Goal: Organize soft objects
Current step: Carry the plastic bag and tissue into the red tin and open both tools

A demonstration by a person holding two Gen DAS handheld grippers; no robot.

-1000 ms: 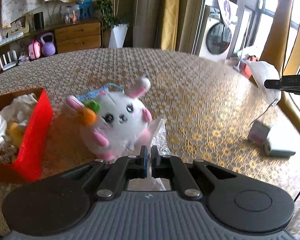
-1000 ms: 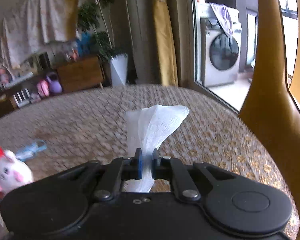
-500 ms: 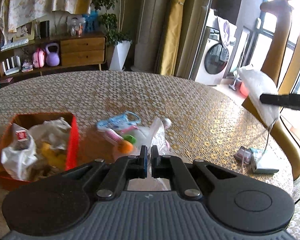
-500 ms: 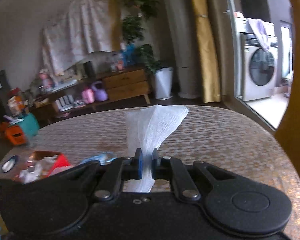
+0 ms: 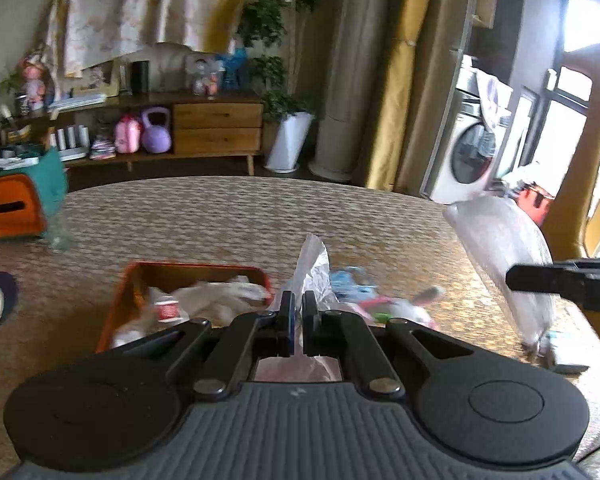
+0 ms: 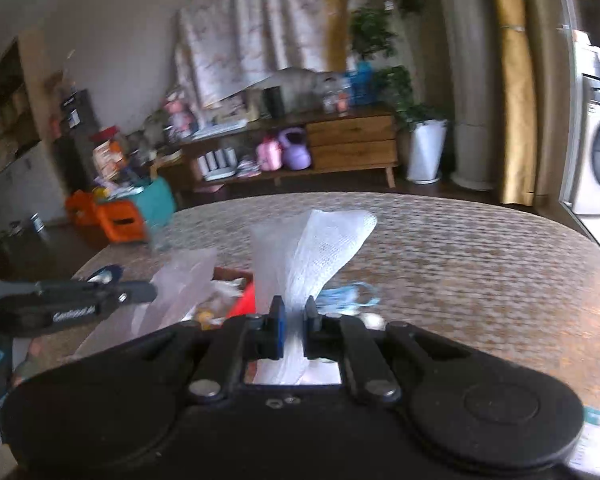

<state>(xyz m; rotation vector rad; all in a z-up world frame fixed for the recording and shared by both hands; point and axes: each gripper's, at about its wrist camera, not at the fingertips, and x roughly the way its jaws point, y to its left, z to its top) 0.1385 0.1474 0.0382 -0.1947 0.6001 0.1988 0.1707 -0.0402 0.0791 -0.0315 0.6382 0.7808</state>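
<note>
Patterned tablecloth underfoot of everything, seen from just above. Nearest, left gripper pressed together on a thin clear plastic bag, a crumpled tuft poking up past the pads; right gripper likewise clamped on a white mesh cloth, fanned out above the jaws. Judged both featherweight, limp and a little slippery (the plastic more so), best pinched by a gathered fold, as held. Just beyond, red box already stuffed with crumpled bags and wrappers, and beside it, right of the box, a white plush rabbit lying against a pale blue toy, blurred. Seemed bound for the box; could snag or drift on release. Farther off, wooden sideboard, potted plant, washing machine by the window.
</note>
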